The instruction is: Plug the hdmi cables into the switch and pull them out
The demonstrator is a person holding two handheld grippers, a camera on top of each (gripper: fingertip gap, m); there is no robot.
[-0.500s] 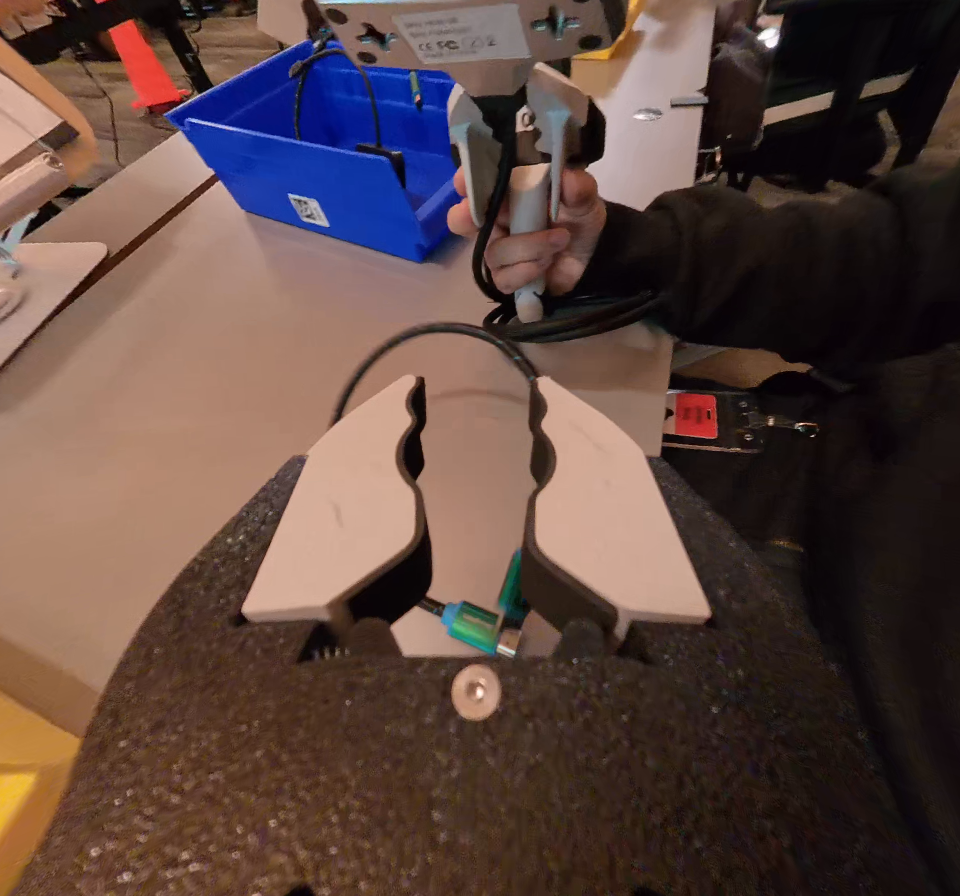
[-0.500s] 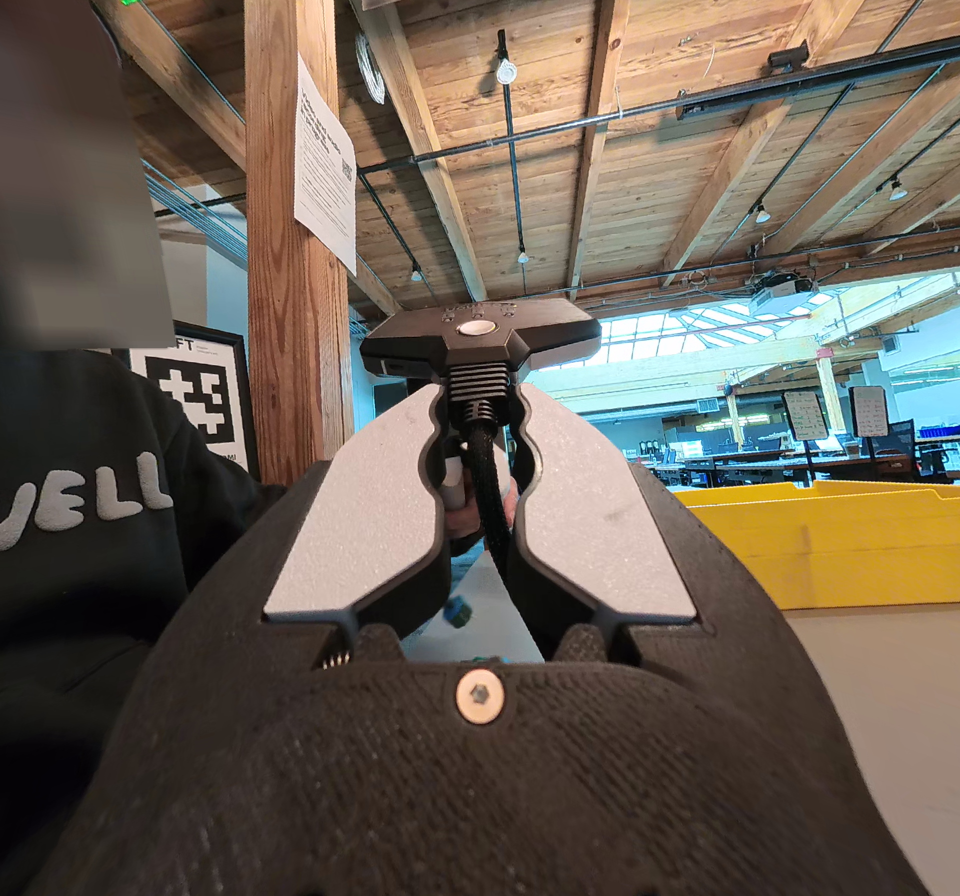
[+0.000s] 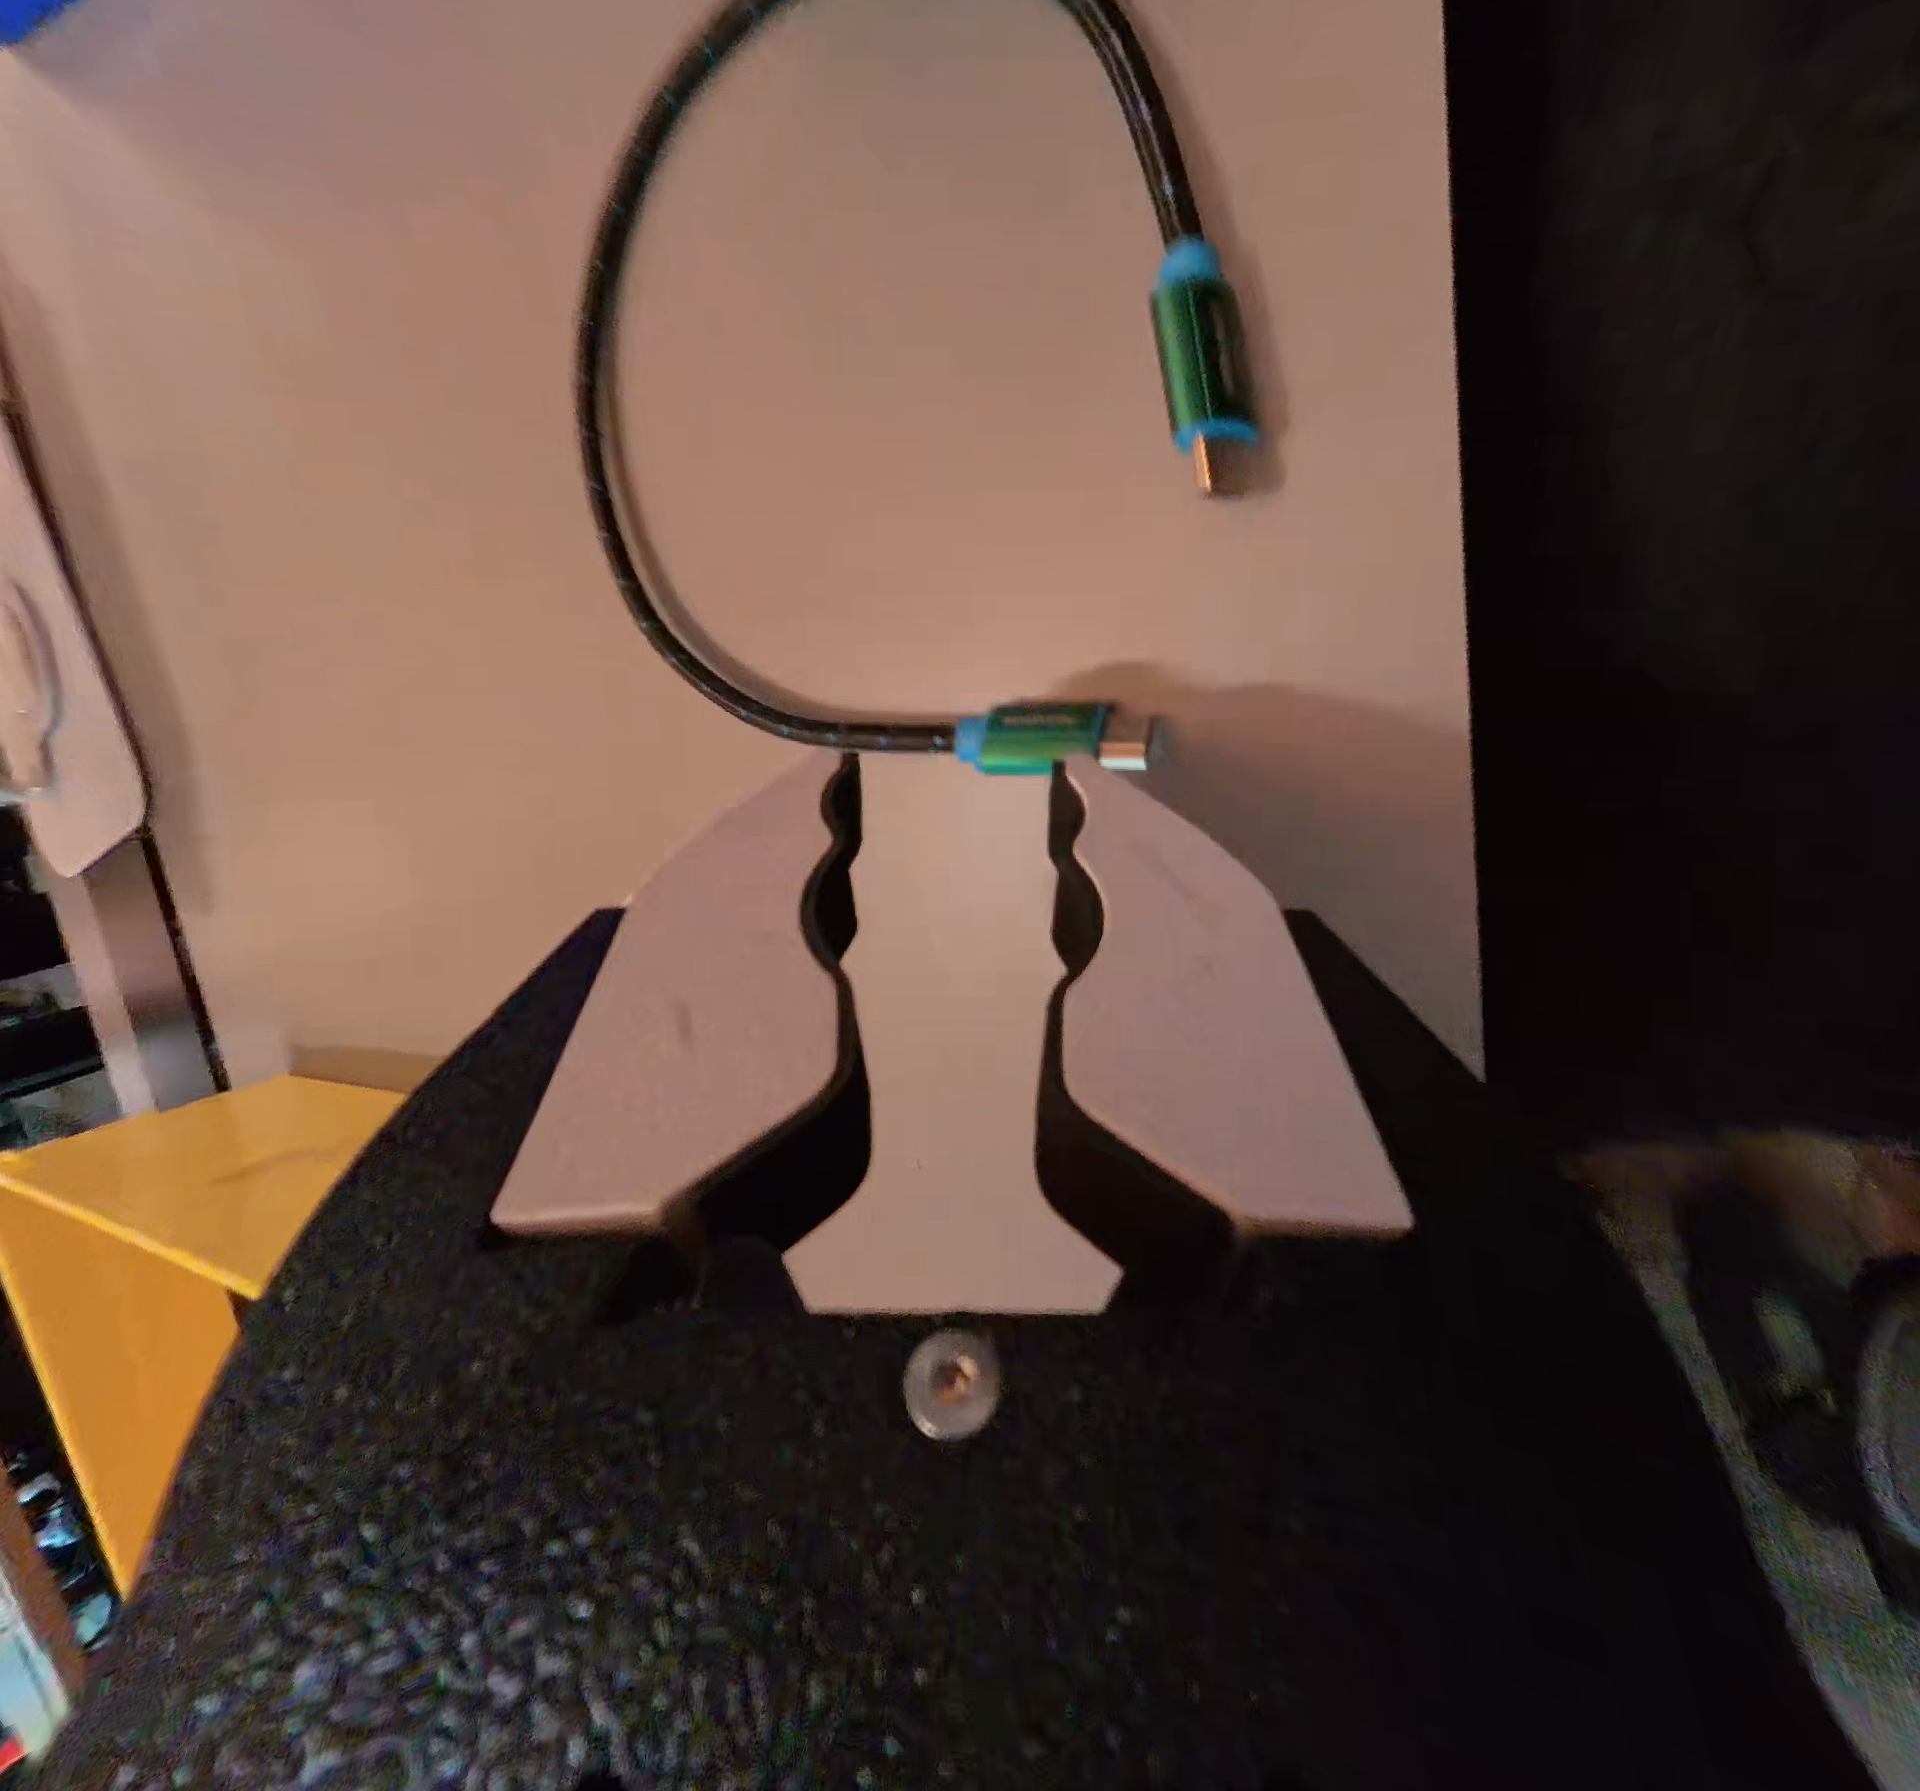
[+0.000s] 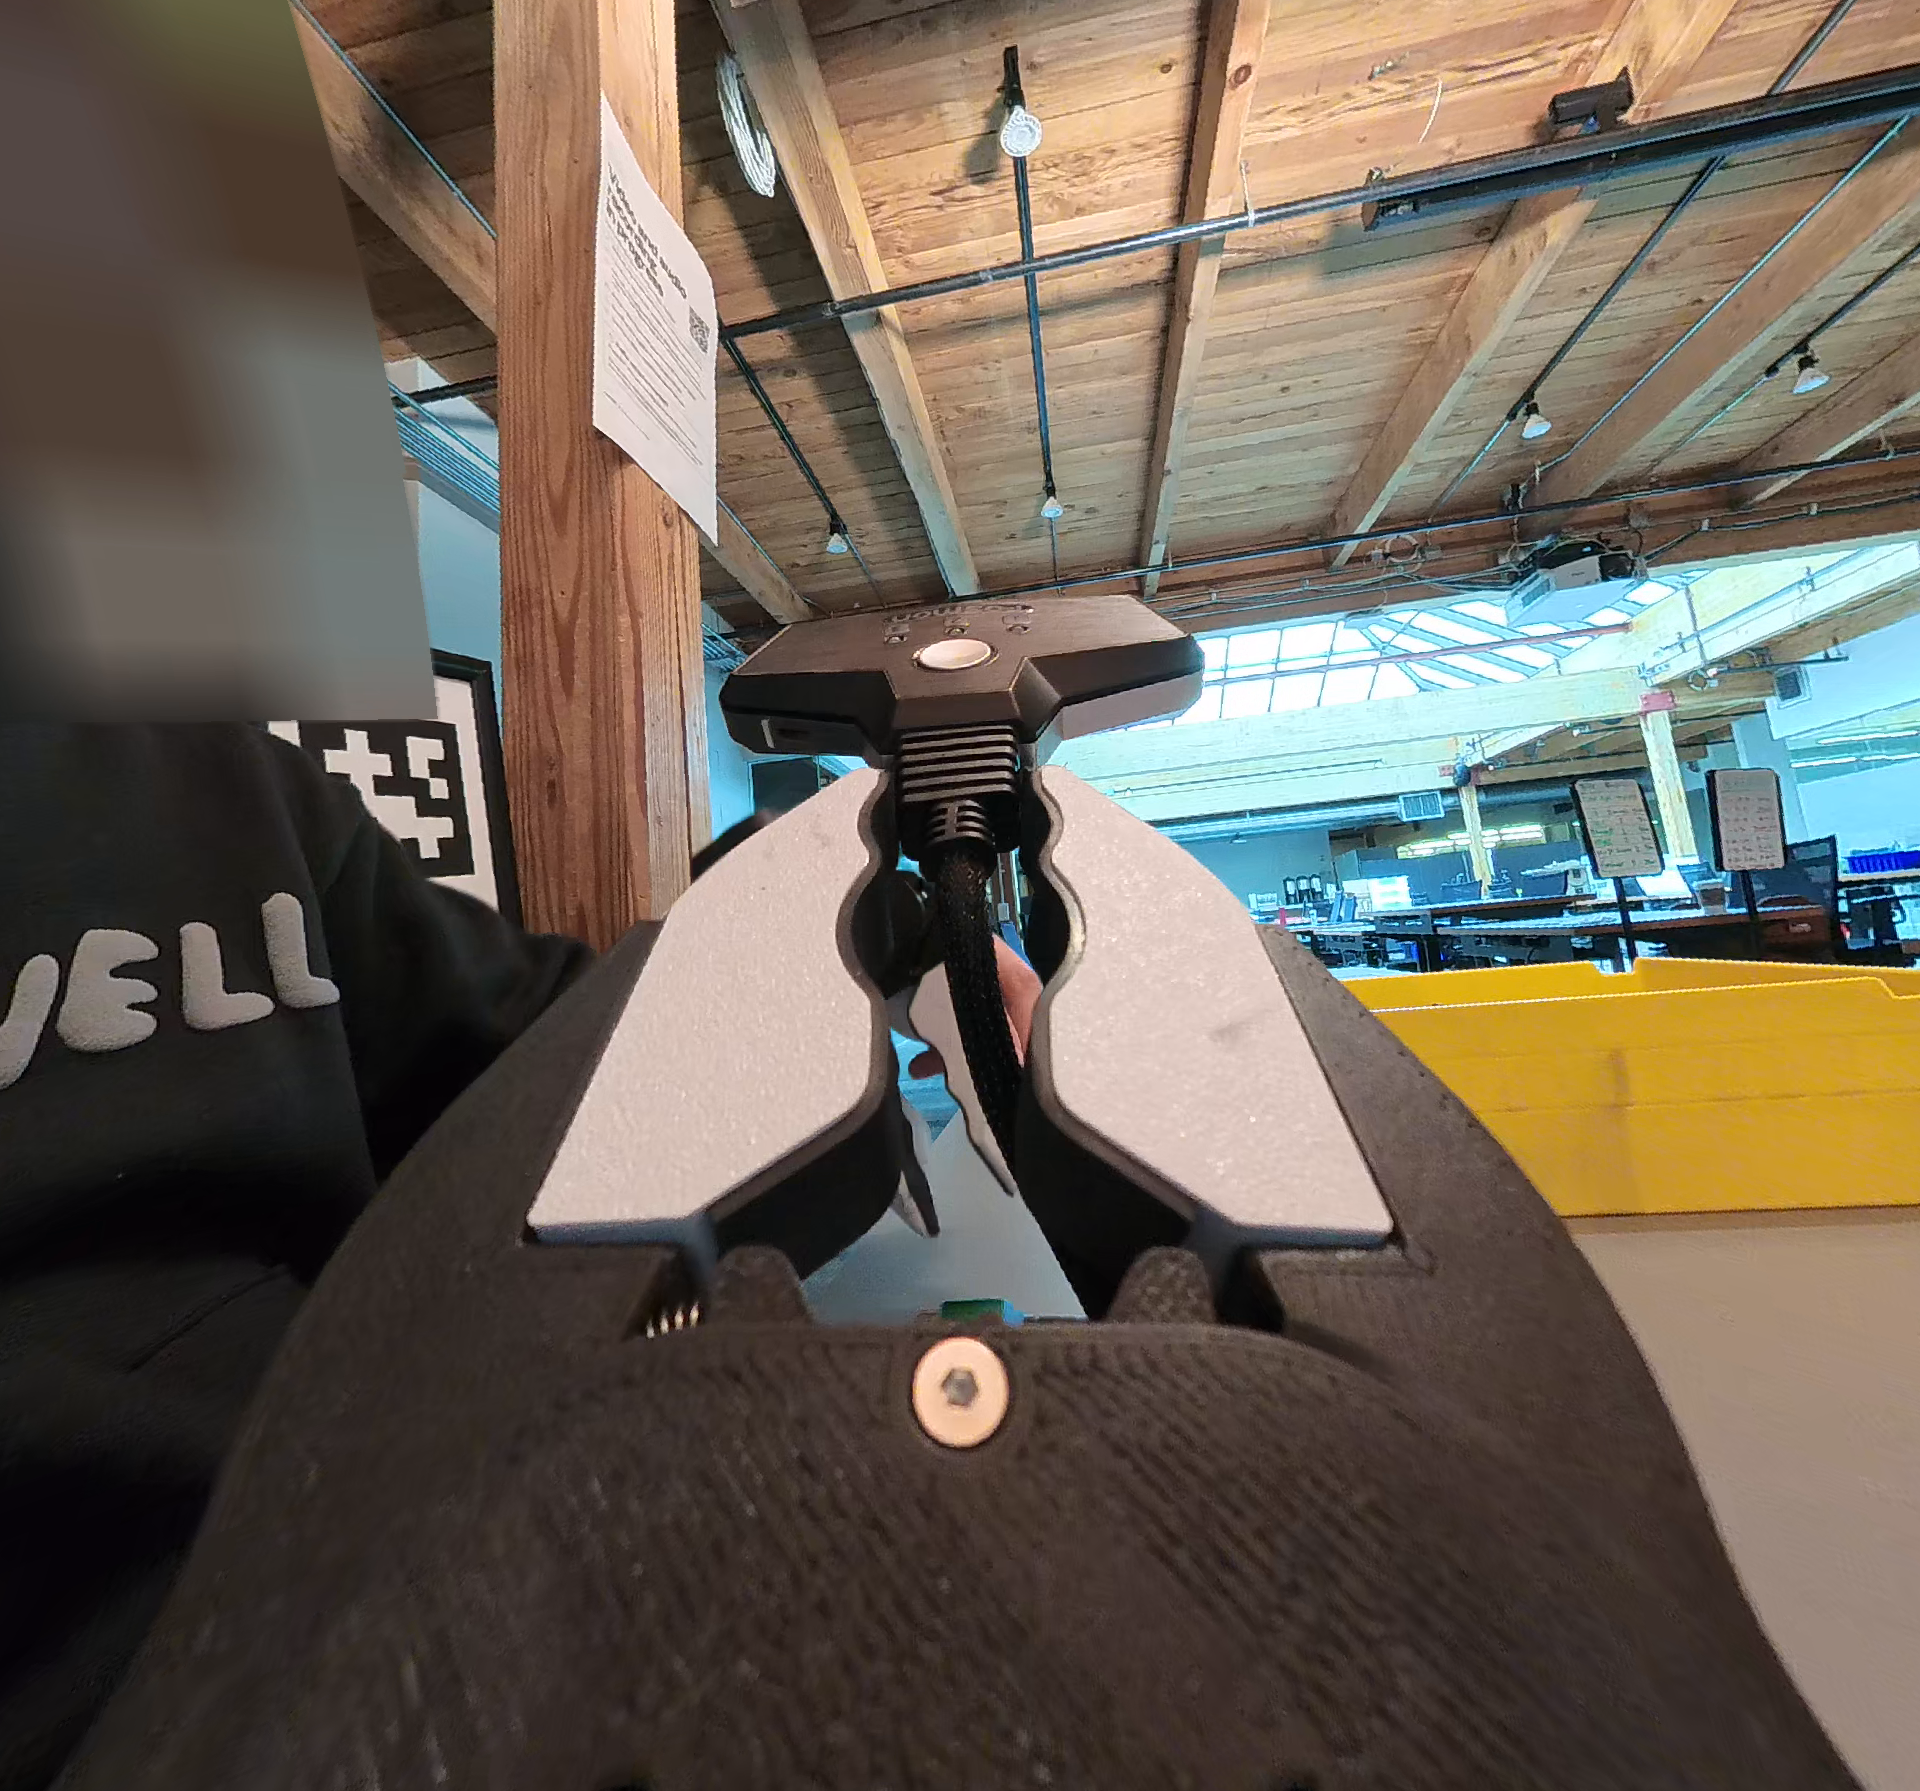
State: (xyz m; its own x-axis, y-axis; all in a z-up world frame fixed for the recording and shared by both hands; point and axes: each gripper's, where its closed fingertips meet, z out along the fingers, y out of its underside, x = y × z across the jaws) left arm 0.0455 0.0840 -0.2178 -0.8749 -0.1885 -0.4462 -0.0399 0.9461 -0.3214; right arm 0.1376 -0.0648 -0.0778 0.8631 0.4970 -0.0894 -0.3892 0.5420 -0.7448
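Tan table (image 3: 416, 494): braided cable (image 3: 623, 453) looks stiff, light; grab the near plug (image 3: 1044, 736). L gripper (image 3: 954, 785) open, empty; R gripper (image 4: 956, 806) clamps switch (image 4: 961, 666) neck.

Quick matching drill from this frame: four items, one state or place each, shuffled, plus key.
1. left tongs
2. right tongs
3. HDMI cable
4. yellow bin

A. lies looped on the table, both plugs free
B. shut on the switch's strain relief
C. sits to the right, behind the right tongs
D. open, empty

Pairs: 1-D, 2-B, 3-A, 4-C
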